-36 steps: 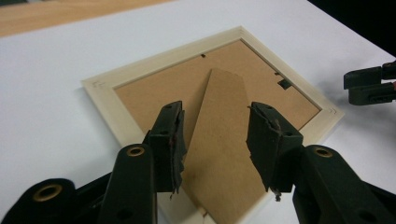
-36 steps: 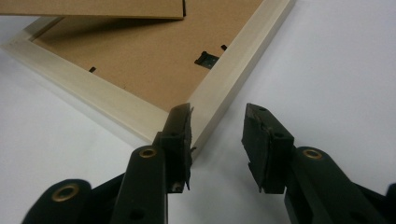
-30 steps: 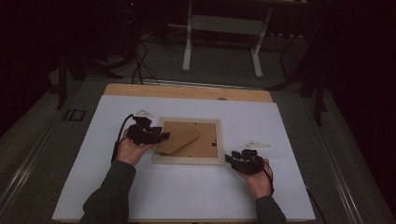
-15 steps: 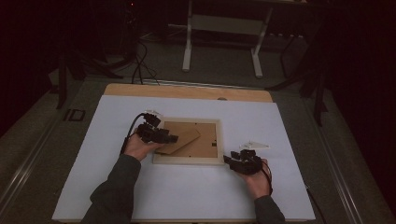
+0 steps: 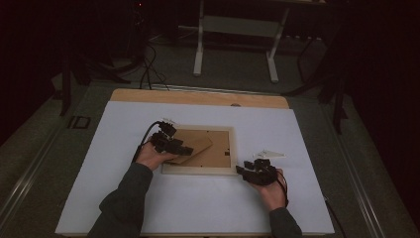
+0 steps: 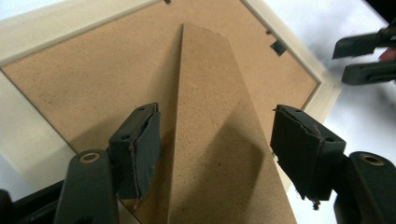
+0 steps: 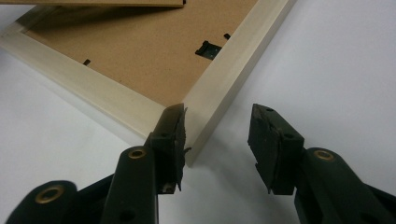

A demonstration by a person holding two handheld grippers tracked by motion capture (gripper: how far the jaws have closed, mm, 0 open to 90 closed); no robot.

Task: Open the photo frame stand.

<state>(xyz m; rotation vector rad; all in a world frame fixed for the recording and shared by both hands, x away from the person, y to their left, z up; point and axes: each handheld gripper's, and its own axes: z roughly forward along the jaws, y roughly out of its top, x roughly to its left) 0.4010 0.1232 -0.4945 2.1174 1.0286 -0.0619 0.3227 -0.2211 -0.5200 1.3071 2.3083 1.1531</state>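
Observation:
A pale wooden picture frame lies face down mid-table, its brown backing board up. A brown fold-out stand flap lies on the backing. My left gripper is over the frame's left part, open, with its jaws either side of the stand flap and not closed on it. In the left gripper view the left gripper shows a wide gap. My right gripper sits at the frame's near right corner, open. In the right gripper view the right gripper has one jaw against the frame corner.
A white sheet covers the table, with a bare wooden strip along the far edge. Small black clips sit on the frame's inner rim. Cables and a white stand are on the floor beyond.
My left gripper has moved right from the frame's left edge to over the backing, its jaws now straddling the stand flap. The right gripper has stayed at the near right corner.

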